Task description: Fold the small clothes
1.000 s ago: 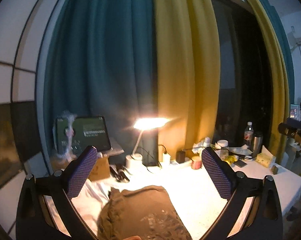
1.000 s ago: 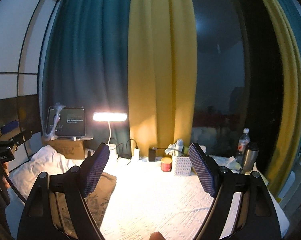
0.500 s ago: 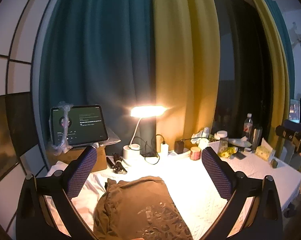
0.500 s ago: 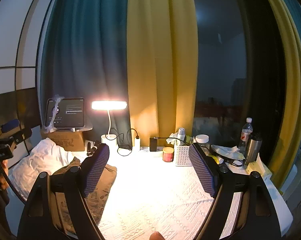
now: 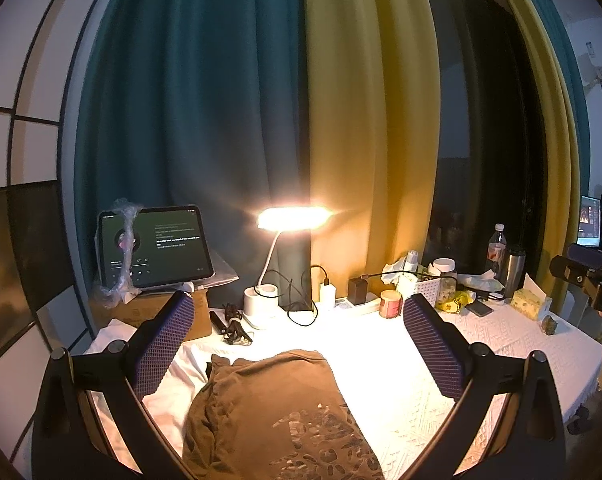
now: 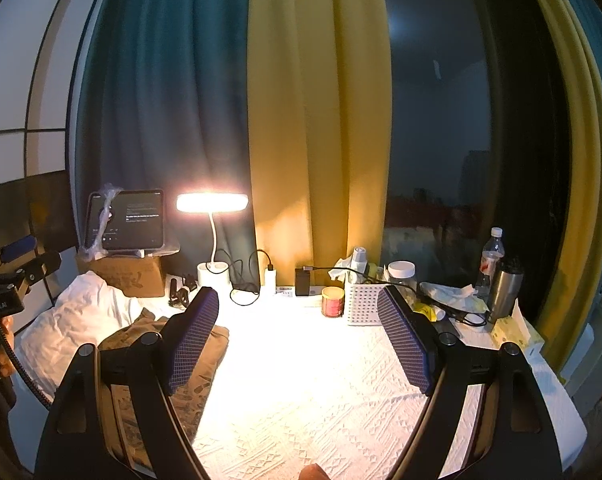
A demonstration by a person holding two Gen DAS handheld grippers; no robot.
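With both your left claw [image 5: 297,344] and right claw [image 6: 297,336] spread wide and empty, lower the left onto the brown garment [image 5: 277,412] lying on the desk [image 6: 321,400] beneath it, pinching one edge cleanly.

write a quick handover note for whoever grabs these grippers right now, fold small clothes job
Left gripper: open, empty, raised above the brown garment.
Right gripper: open, empty, over bare white tablecloth to the garment's right.
Brown garment: lies in a compact, seemingly folded bundle at the table's left, printed side up, beside white cloth. Neither gripper's fingers touch it.
Done: it looks mostly folded, though I cannot confirm that.
Left: check and tidy the fold; the white cloth may be next.
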